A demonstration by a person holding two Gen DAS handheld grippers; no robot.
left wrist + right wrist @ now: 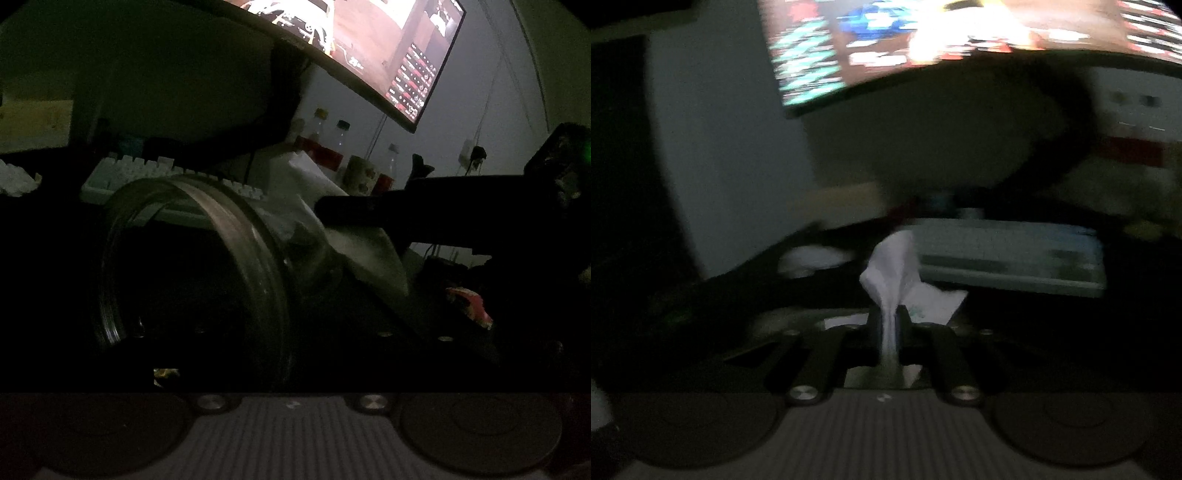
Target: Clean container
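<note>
Nearest the left wrist lens, a clear glass jar (192, 280) lies on its side and fills the middle of the dark frame, its threaded mouth turned toward the camera. The left gripper (207, 332) carries it — yet the fingers are lost in shadow, so whether they clamp the glass or merely stand around it cannot be told. Behind the jar a white keyboard (173, 173) rests on the surface, with a lit monitor (369, 48) above. Further right, a white tissue (365, 254) hangs against the jar's outer wall at its far end, pinched by the right gripper (328, 210), which reaches in from the right edge. A row of small bottles (325, 140) stands near the wall behind.

In the right wrist view the same fingers (905, 325) are closed on the tissue, only a narrow waist of paper caught between them; the rest fans out ahead. This frame is smeared.

Judged risks: thin paper held by so little may tear or slip free under rubbing pressure. A smooth jar, if only loosely held, could roll or twist out of the left grip when the tissue pushes against it — and drop onto the keyboard just behind. Poor light makes contact hard to confirm, so patches of the glass may well go unwiped.
</note>
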